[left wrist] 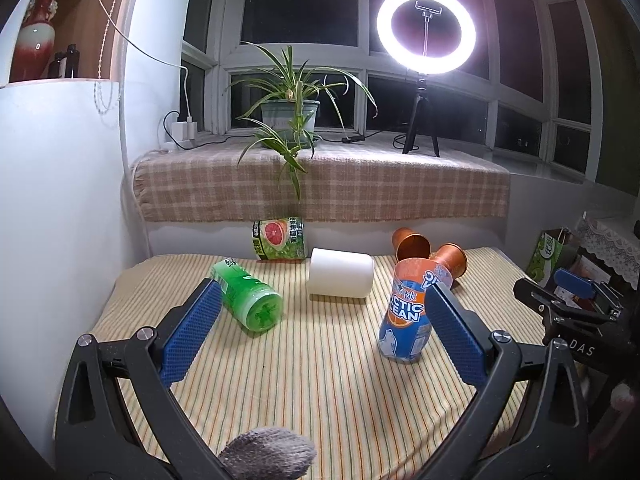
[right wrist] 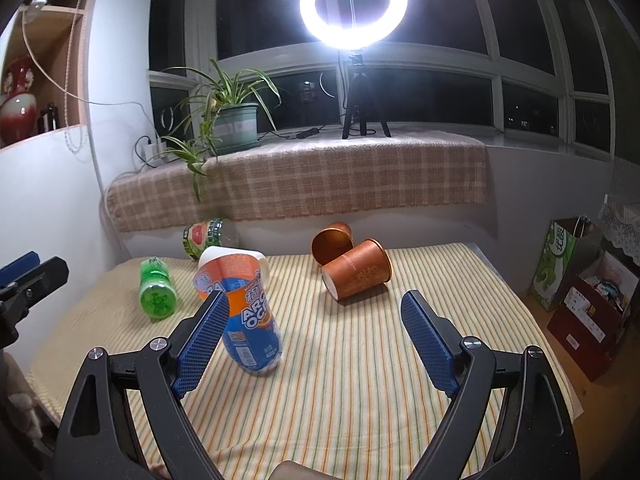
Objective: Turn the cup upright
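Two grippers spread wide, nothing grasped, above the striped table.
We see the left gripper and right gripper near the front edge; two orange cups lie tipped, touching, toward the back-right corner.

Ring light — dark windows, plaid sill

From my right wrist feed, the white cup is mostly hidden behind the orange-and-blue cup; the paper bag, far right, carries print I cannot read.
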Tool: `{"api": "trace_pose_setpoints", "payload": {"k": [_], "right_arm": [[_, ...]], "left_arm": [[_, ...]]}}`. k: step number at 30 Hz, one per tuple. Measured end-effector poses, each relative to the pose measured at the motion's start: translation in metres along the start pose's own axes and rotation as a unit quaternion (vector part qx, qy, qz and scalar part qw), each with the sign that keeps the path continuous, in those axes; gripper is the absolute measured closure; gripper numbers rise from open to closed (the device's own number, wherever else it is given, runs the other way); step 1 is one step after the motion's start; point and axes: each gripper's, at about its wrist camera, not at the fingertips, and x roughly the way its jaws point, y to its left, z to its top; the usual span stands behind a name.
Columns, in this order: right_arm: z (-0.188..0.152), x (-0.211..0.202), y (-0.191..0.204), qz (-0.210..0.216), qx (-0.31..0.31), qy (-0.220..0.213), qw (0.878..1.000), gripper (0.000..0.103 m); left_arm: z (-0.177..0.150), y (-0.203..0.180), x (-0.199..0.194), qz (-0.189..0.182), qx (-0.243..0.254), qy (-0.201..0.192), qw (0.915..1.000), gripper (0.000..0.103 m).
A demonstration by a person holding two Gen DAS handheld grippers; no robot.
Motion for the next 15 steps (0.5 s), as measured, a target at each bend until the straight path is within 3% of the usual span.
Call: {"api": "trace_pose_setpoints", "payload": {"k": [15], "right_arm": [[-0.0018,0.0054,-0.0011,-0.001,0.003,0.007,1.0,0.015]], "left_arm": [[0.0039,0.0036,0.001,0.01,-0.001,0.0,1.0,0.0]]}}
